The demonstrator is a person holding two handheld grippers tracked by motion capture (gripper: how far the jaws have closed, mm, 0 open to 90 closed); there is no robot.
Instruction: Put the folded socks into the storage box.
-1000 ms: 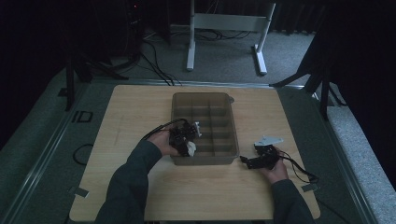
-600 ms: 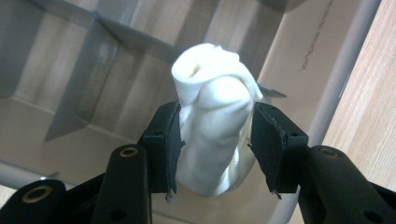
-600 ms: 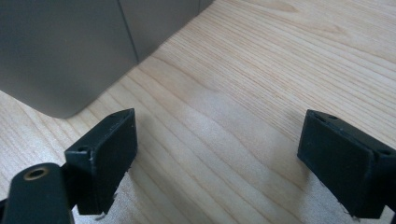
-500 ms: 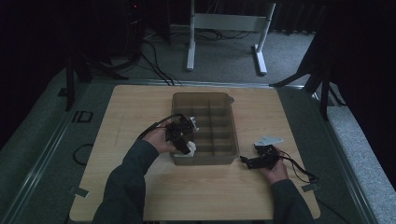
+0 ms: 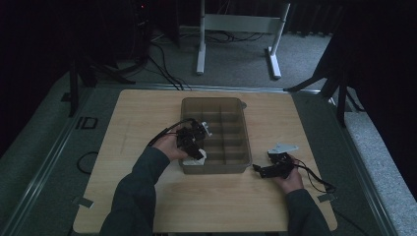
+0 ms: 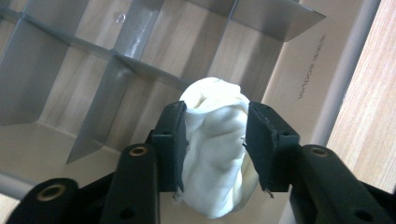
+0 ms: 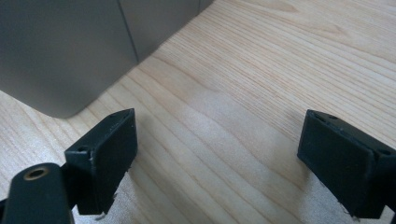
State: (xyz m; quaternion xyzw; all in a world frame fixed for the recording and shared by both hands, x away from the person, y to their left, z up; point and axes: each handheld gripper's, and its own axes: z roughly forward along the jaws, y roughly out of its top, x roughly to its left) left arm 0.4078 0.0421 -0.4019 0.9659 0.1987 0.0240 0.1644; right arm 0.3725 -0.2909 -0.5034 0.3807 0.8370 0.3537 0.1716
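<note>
From above, a pale wooden bench (image 5: 147,118) stands on grey floor in a dark room, a grey plastic divided tray (image 5: 216,169) mid-bench. Left gripper view: the left gripper (image 6: 215,135), jaws just closing, grips a soft white lump (image 6: 215,154) over the tray's near-left corner. Right gripper view: the right gripper (image 7: 217,161) gapes over bare wood.

The white lump (image 6: 215,149) (squeezed between claw pads) runs off the frame's bottom edge.

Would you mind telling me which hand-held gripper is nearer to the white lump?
Left. The left hand-held gripper clamps the white lump over the divided tray; the right hand-held gripper sits open on the table, right of the tray.
</note>
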